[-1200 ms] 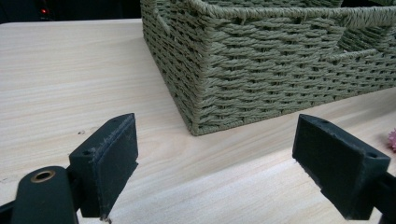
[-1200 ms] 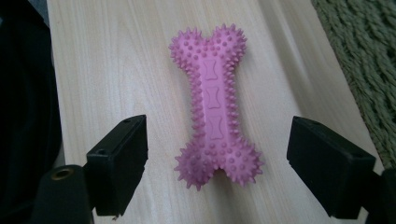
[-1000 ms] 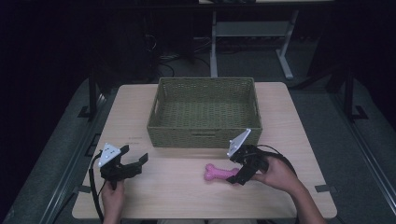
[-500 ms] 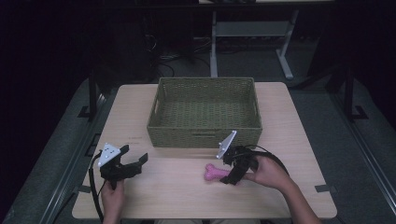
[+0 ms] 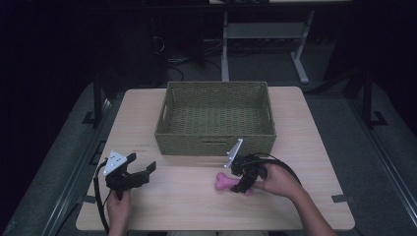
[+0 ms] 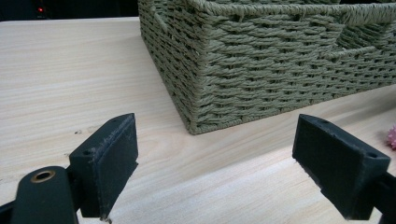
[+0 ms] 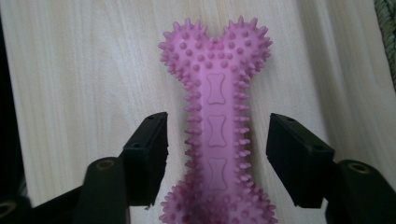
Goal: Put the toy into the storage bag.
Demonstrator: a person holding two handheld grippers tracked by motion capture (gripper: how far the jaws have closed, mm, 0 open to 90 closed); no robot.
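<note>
- Right gripper [image 5: 236,184]: jaws just closing, astride bone [image 7: 215,135], pads not touching it
- Left gripper [image 5: 146,171]: released; basket [image 5: 216,118] ahead, nothing inside

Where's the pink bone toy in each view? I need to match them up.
High view: bone toy on the table, front right, at the right gripper.
Left gripper view: a pink sliver of it at the right edge.
Right gripper view: centre, lying lengthwise between the open jaws, which have just been closing; pads not touching.
Shared landmark: the green wicker basket.
</note>
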